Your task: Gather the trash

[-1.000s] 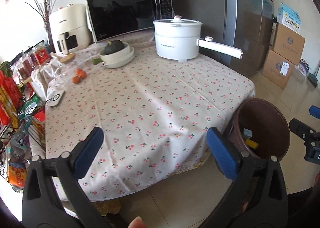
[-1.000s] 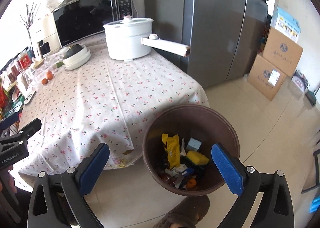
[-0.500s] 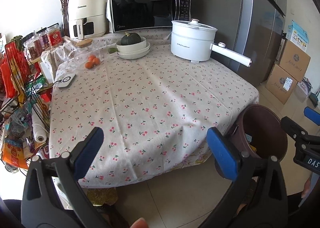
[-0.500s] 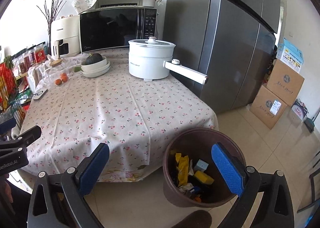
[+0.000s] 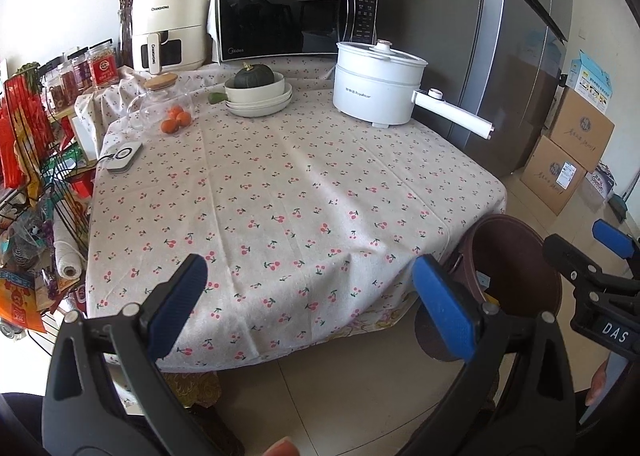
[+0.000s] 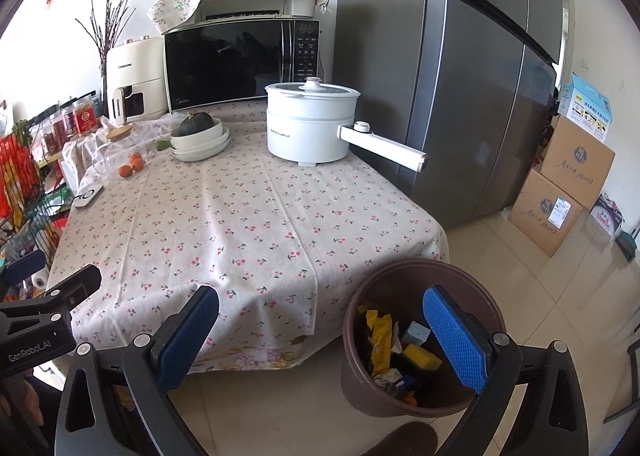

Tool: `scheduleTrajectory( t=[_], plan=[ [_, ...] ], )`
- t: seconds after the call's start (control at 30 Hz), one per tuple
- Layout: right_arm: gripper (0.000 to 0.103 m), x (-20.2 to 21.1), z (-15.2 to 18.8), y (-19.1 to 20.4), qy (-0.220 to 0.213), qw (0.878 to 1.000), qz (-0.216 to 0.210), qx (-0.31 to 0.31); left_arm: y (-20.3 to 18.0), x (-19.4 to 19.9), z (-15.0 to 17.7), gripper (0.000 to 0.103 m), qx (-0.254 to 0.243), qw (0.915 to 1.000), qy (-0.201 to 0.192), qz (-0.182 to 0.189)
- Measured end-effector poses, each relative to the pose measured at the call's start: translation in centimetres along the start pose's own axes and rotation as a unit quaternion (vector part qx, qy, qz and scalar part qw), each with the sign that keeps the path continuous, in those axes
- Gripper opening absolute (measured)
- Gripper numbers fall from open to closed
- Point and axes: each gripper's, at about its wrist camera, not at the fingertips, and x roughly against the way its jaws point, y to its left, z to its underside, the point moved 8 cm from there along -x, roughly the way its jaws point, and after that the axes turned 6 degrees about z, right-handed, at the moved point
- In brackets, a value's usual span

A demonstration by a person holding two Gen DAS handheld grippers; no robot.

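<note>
A brown trash bin (image 6: 404,276) stands on the floor at the table's near right corner; it also shows in the left wrist view (image 5: 516,256). It holds wrappers, among them a yellow packet (image 6: 380,340), and a yellow sponge (image 6: 422,356). My right gripper (image 6: 320,340) is open and empty, back from the table's front edge, with its right finger over the bin. My left gripper (image 5: 310,306) is open and empty, in front of the table's front edge. The cherry-print tablecloth (image 5: 280,183) bears no loose trash that I can see.
At the table's back are a white electric pot (image 5: 376,83) with a long handle, stacked bowls with a squash (image 5: 256,89), oranges (image 5: 176,121), a glass jar, a microwave (image 5: 292,15) and an air fryer. A wire rack (image 5: 32,183) stands left, a fridge and boxes (image 5: 568,159) right.
Both grippers have drawn back and tilted up from the bin and table edge, so more of the table and back wall shows. Both stay open and empty.
</note>
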Motion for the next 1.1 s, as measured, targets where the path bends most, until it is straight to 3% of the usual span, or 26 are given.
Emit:
scheduleTrajectory(
  t=[1.1],
  plan=[
    [0.103,-0.2,0.3,-0.5,0.008,1.0,0.007,-0.014,-1.2,0.3,0.2,0.102,-0.01,0.9998,0.0,0.015]
  ],
)
